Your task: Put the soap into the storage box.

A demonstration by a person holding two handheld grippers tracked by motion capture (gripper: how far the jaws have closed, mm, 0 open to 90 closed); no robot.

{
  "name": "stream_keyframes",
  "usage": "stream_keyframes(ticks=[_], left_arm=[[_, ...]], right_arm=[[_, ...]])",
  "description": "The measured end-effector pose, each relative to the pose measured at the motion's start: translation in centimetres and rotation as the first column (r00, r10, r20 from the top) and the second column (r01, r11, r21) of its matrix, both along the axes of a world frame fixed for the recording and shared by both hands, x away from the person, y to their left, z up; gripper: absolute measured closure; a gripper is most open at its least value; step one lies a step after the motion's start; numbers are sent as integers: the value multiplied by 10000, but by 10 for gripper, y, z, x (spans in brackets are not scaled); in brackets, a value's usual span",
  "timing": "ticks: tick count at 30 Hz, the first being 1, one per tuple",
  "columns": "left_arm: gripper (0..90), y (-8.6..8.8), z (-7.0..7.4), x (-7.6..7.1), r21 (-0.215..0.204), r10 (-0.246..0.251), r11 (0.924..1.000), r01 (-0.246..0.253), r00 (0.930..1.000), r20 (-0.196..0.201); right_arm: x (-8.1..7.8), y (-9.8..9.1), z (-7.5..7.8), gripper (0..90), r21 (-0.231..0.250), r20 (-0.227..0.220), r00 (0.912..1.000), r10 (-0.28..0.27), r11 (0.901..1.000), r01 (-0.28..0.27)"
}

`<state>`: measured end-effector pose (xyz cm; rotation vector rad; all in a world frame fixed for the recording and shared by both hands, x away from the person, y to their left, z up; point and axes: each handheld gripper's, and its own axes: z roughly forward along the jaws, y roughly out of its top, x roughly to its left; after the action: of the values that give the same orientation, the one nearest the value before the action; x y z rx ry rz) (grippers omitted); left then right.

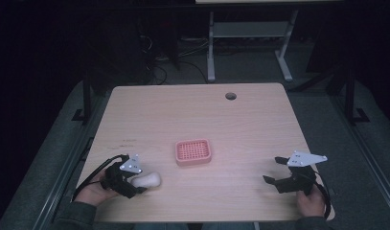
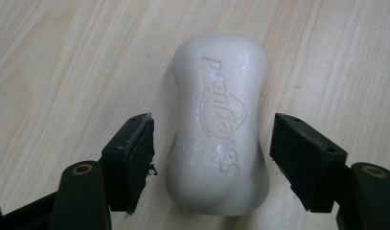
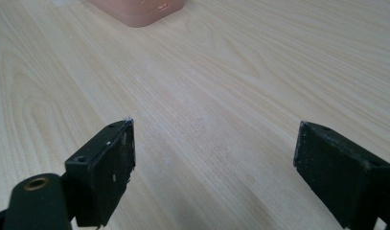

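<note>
Straddling the soap bar [image 2: 216, 127], left gripper [image 2: 212, 158] apart, gaps either side, right gripper [image 3: 214, 172] wide apart

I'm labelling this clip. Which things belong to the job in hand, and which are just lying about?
In the job:
- soap bar, between the open left tongs
- pink soap dish

Lying about:
- right tongs, open over bare table
- desk frame behind

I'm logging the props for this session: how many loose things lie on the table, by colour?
White: 1, the soap bar
Pink: 1, the soap dish
Total: 2
</note>
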<state>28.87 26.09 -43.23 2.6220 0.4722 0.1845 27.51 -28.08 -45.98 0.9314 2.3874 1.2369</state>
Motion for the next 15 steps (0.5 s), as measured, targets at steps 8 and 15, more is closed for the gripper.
stream_keyframes(ticks=[8,15], left_arm=[[332,-5,-3,3,88,-71,9999,72,9999,-135],[353,-7,-3,5,93,-137,9999,139,9996,-234]], right_arm=[[0,0,0,135,-32,11,10000,10,10000,-10],[0,0,0,135,-49,55,10000,57,10000,-57]])
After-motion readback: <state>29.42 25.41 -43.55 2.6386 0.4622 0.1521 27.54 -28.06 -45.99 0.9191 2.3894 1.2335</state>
